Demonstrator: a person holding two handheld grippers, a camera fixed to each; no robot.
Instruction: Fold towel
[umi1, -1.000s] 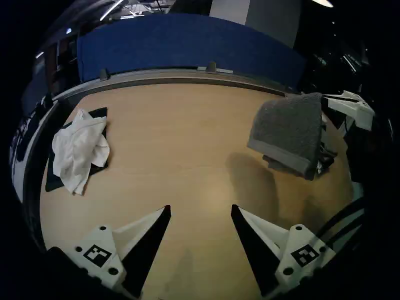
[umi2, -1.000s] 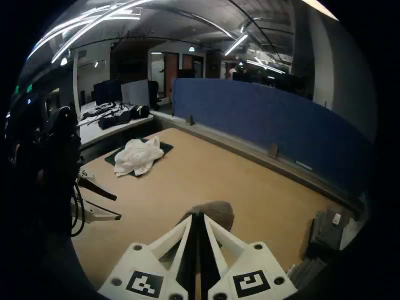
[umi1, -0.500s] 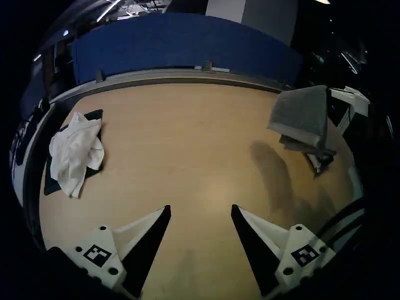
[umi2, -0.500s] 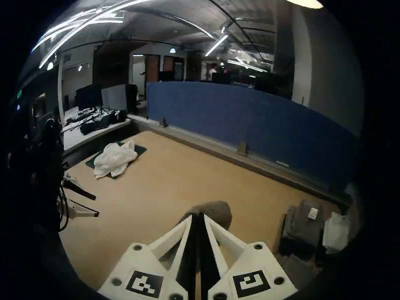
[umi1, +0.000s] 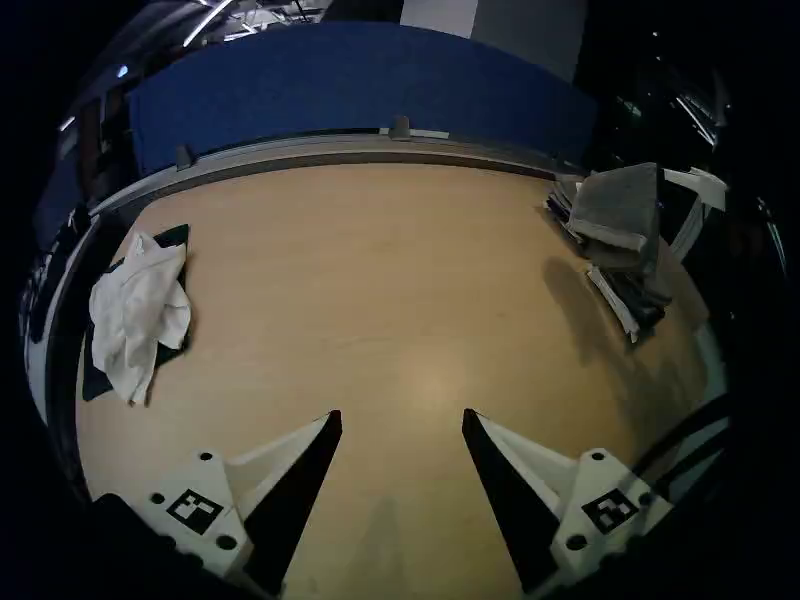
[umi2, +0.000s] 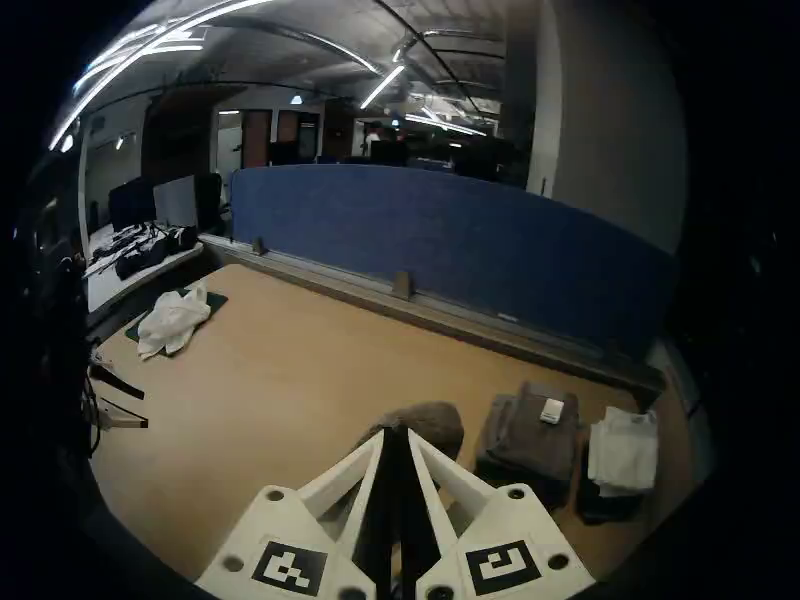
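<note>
while the right gripper (umi2: 397, 432) is clenched, its jaws pressed flat together on a grey towel (umi2: 437, 420), a rounded bunch of that towel shows just past the fingertips in the right gripper view. seen from the left gripper view, the same towel hangs as a folded slab at the far right end of the counter (umi1: 400, 270), pinched from behind by the white body of the right gripper. it hangs directly above a stack of folded towels (umi1: 628, 292); whether its lower edge touches the stack cannot be told.

the left gripper (umi1: 400, 415) is released, its jaws spread wide with nothing between them, low over bare wood near the counter's near edge and well apart from the towel.

in the right gripper view the stack sits to the right of the jaws, its top piece grey with a small pale tag (umi2: 552, 408) on it. just beside it, further right, a folded white cloth (umi2: 622, 450) rests on a darker pile.

at the opposite end of the counter a crumpled white cloth (umi1: 135, 310) lies on a dark mat (umi1: 178, 238), well apart from everything else. a blue partition (umi1: 350, 90) runs along the counter's far edge.
</note>
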